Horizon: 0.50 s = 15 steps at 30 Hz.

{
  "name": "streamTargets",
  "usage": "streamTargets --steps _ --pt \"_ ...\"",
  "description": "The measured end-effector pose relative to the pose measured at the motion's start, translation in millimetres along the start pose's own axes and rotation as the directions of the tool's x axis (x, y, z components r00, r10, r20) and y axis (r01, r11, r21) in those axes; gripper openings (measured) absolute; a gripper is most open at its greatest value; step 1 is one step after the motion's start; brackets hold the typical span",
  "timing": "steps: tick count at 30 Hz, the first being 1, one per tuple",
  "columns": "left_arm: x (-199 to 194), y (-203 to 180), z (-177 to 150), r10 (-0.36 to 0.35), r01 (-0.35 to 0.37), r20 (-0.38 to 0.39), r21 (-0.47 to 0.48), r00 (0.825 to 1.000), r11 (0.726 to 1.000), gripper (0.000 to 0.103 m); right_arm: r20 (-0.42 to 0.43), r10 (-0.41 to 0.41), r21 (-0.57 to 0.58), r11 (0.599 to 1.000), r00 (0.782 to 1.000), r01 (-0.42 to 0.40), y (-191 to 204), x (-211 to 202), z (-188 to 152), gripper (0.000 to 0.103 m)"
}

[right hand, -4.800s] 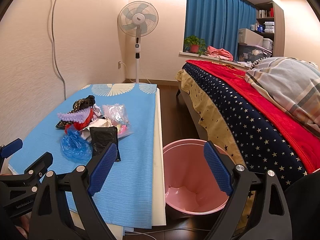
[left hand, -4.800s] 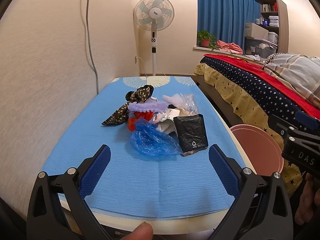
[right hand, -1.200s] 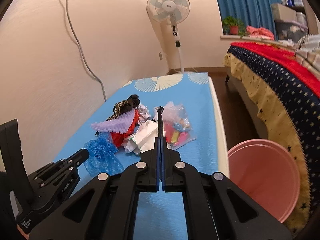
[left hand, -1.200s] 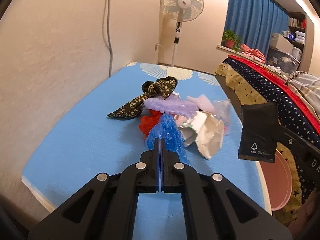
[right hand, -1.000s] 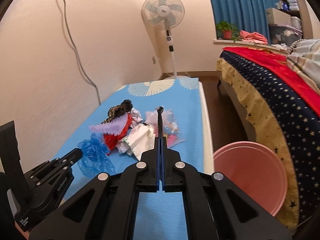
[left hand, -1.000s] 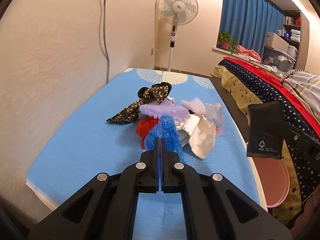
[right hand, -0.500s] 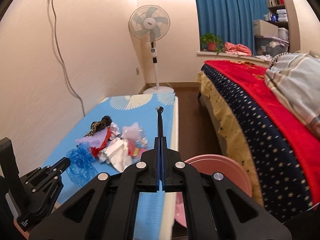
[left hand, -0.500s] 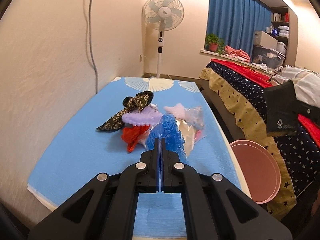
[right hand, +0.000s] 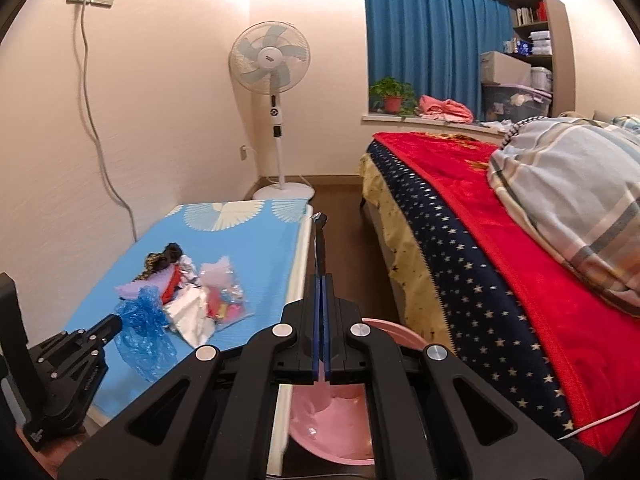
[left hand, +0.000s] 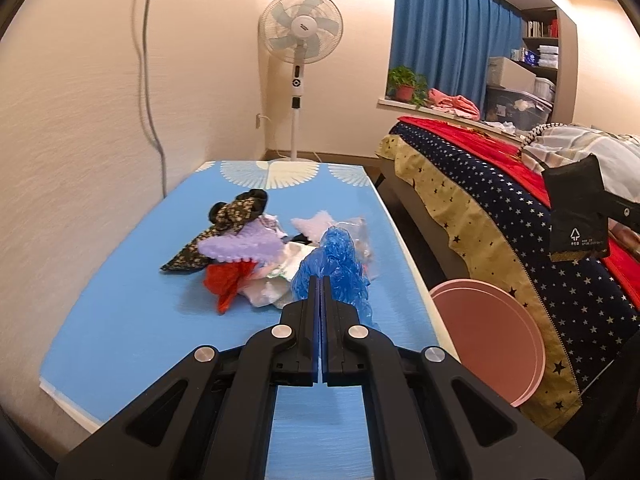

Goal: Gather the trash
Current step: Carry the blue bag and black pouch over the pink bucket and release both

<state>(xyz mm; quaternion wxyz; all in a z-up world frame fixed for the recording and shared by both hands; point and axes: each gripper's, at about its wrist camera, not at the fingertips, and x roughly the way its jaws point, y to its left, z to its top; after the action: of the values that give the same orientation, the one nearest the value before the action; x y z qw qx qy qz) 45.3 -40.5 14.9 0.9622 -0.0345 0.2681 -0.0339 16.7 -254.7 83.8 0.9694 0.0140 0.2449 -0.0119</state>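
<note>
My left gripper (left hand: 320, 280) is shut on a crumpled blue plastic bag (left hand: 338, 264), which hangs off the blue table cover near the trash pile (left hand: 240, 256). In the right wrist view the same bag (right hand: 144, 330) dangles from the left gripper (right hand: 110, 326). My right gripper (right hand: 322, 278) is shut on a flat black packet (right hand: 319, 240), seen edge-on and standing up from the jaws. The packet (left hand: 576, 216) hangs in the air at the right, above the pink bin (left hand: 488, 336). The bin (right hand: 340, 428) lies right under the right gripper.
A bed with a starry red and navy cover (right hand: 480, 264) runs along the right, close to the bin. A standing fan (left hand: 300, 40) is behind the table (left hand: 120, 320), and a wall with a cable closes the left side.
Both grippers have swung right and risen. The black packet has gone from over the table's edge to above the bin. The blue bag has lifted with the left gripper.
</note>
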Motion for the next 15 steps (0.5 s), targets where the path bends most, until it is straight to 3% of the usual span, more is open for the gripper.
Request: streamTargets --steps 15 --pt "12 -41 4 -0.071 0.071 -0.004 0.058 0.997 0.996 0.0 -0.038 -0.097 0.057 0.993 0.995 0.1 -22 21 -13 0.001"
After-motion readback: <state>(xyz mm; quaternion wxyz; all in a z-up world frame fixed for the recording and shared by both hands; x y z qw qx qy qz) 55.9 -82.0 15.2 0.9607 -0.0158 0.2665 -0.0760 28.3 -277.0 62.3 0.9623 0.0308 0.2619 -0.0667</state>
